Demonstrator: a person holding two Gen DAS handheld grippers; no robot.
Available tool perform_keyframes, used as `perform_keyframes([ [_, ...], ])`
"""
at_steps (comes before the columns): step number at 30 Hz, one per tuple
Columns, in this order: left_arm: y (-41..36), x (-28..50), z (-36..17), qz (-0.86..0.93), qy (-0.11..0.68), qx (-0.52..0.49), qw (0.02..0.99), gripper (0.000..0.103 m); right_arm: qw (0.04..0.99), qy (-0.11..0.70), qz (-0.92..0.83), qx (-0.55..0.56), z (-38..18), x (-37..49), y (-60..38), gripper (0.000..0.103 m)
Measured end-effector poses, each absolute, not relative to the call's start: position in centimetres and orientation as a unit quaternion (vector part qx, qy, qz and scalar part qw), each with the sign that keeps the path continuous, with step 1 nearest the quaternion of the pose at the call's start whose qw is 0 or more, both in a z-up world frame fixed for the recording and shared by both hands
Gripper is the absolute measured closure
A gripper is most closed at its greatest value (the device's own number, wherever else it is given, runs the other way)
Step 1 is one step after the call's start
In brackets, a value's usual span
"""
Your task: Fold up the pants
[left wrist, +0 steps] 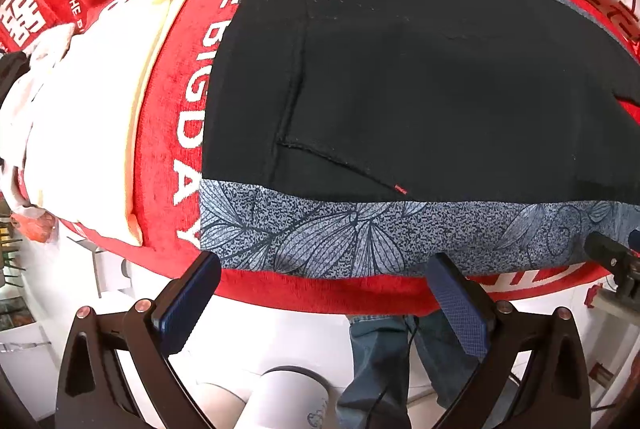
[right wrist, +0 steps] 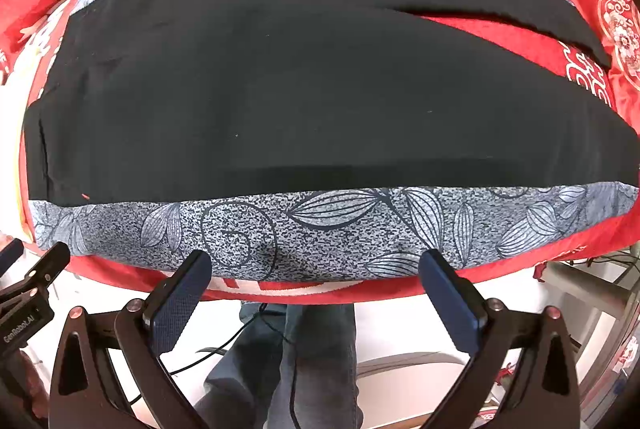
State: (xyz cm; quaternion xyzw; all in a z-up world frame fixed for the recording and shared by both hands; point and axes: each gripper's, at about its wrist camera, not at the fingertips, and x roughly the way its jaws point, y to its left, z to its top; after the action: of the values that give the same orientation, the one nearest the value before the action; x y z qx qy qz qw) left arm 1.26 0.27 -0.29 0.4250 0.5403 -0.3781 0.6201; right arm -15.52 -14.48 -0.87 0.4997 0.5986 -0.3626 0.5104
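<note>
Spread flat on a patterned cloth (right wrist: 320, 233), the black pants (right wrist: 304, 101) are seen just beyond both grippers. Left gripper (left wrist: 324, 265) and right gripper (right wrist: 316, 261) are held wide apart, nothing gripped.

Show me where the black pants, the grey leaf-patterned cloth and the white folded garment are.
black pants (right wrist: 320, 101), right wrist view, middle of fabric
grey leaf-patterned cloth (right wrist: 320, 229), right wrist view, near strip
white folded garment (left wrist: 88, 117), left wrist view, middle

Red plush cover (left wrist: 172, 133) with white lettering over the surface — folded cream cloth (left wrist: 84, 133) at its left end; white mug (left wrist: 288, 401) below
</note>
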Motion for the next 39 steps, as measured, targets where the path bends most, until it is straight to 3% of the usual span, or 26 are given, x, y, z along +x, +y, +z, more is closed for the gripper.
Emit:
perform_keyframes([
  [39, 0.28, 2.16, -0.36, -0.387, 0.535, 0.406, 0.632, 0.0, 0.54, 0.587, -0.374, 0.474, -1.5, -14.46, -14.7, 0.0],
])
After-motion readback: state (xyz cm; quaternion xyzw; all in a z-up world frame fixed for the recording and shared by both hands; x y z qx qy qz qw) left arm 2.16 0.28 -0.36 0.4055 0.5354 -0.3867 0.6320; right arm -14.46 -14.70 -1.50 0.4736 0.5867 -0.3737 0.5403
